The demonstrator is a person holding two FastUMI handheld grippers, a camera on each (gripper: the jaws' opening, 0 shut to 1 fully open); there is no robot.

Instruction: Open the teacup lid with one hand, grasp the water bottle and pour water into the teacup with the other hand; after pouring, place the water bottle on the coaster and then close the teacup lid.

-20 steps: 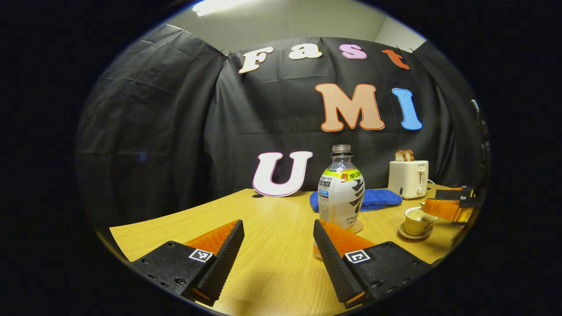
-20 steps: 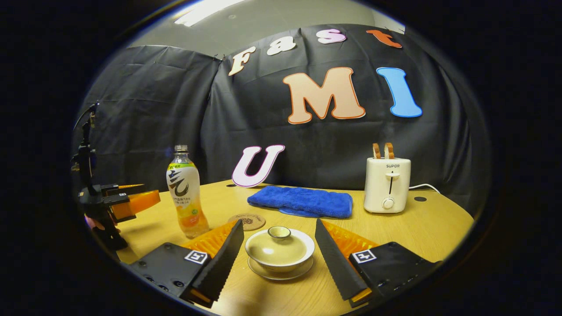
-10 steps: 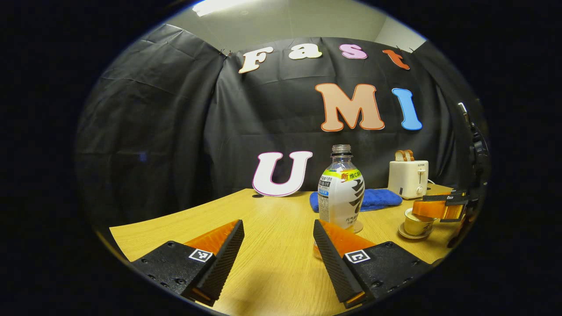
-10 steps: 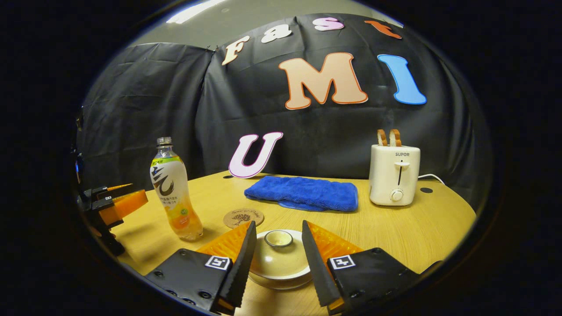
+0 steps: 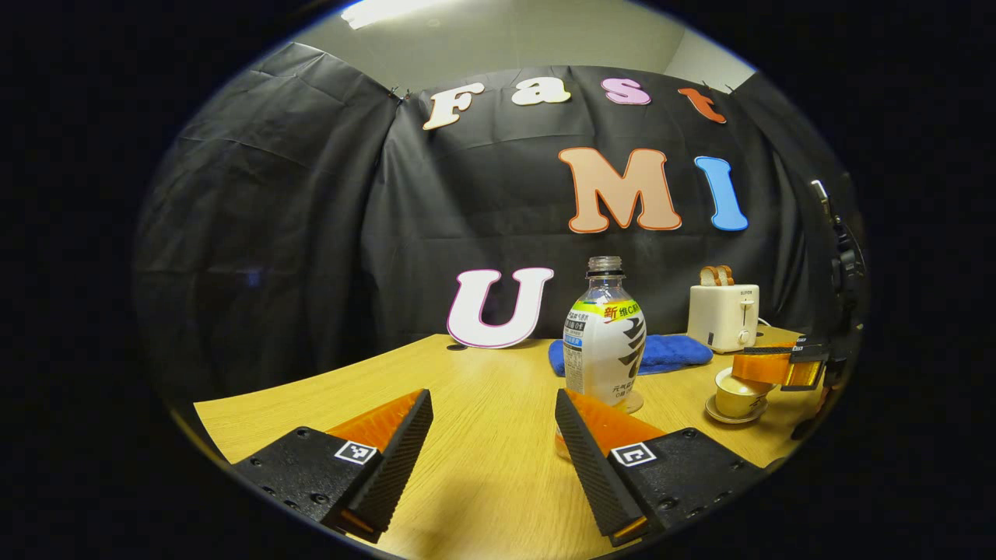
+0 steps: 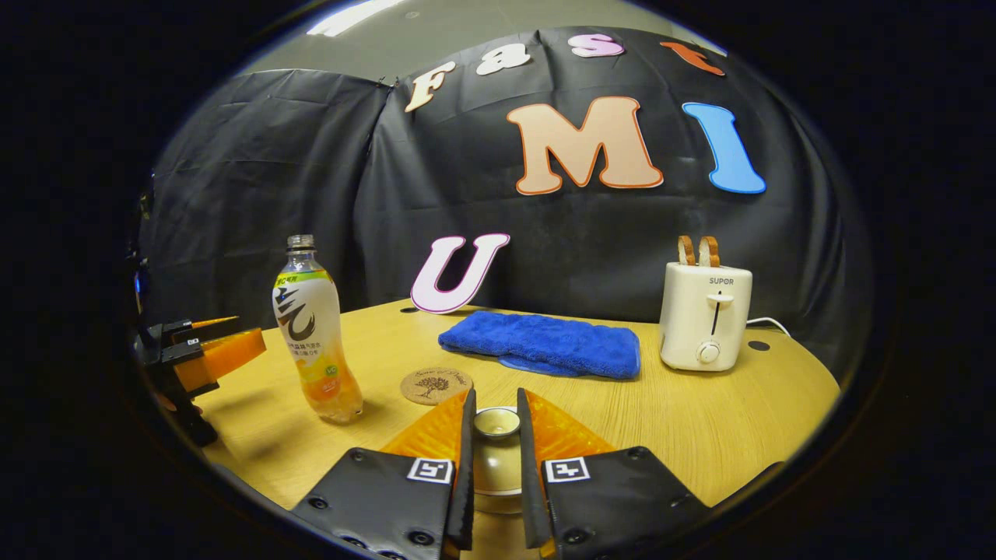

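Observation:
A beige teacup [image 5: 734, 397] stands on its saucer with the lid [image 6: 496, 465] sitting on it. My right gripper [image 6: 496, 401] is shut on the lid's small knob [image 6: 496, 422], one finger pressed to each side; from the left gripper view it [image 5: 778, 365] hovers over the cup. The water bottle [image 5: 605, 348] stands upright with no cap, holding yellowish drink low down [image 6: 315, 334]. My left gripper [image 5: 492, 404] is open, short of the bottle and a little left of it. A round cork coaster [image 6: 436, 385] lies between bottle and cup.
A folded blue towel [image 6: 545, 354] lies behind the coaster. A white toaster [image 6: 706, 327] with two bread slices stands at the back right, its cord trailing off. The wooden table [image 6: 700, 420] has bare room to the cup's right.
My right gripper moved in over the teacup and its fingers closed from wide apart onto the lid's knob. The left gripper and the bottle stayed where they were.

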